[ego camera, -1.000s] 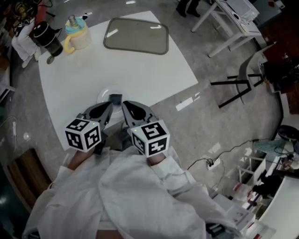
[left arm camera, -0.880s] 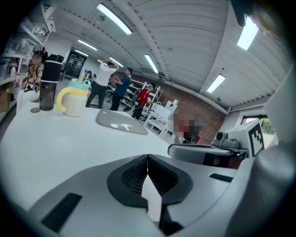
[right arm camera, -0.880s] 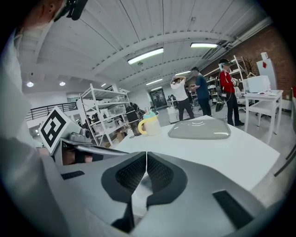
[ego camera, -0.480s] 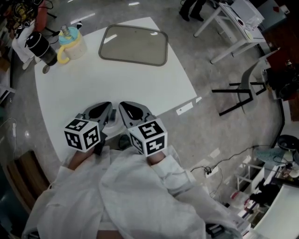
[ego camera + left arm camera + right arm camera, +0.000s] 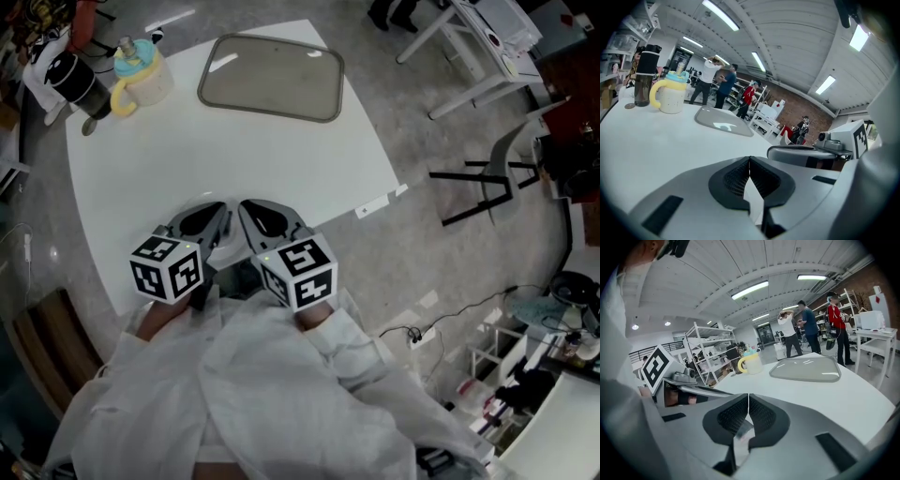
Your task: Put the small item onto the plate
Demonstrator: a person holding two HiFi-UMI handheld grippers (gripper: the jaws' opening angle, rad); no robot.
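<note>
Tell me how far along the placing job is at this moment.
Done, apparently: a second ago the small dark item lay on the plate; both are now hidden under the grippers. In hand: nothing; left gripper and right gripper are shut and empty. Left: seemingly nothing, though placement can't be confirmed now.

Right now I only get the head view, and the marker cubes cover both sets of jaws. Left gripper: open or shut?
Observer: Shut. The left gripper view shows the left gripper with its jaws together and nothing between them.
Operator: Right one?
Observer: Same. The right gripper is shut in its own view, with nothing gripped.
Operator: Anyone around at the far end?
Observer: Yes. The right gripper view shows people standing beyond the tray.
</note>
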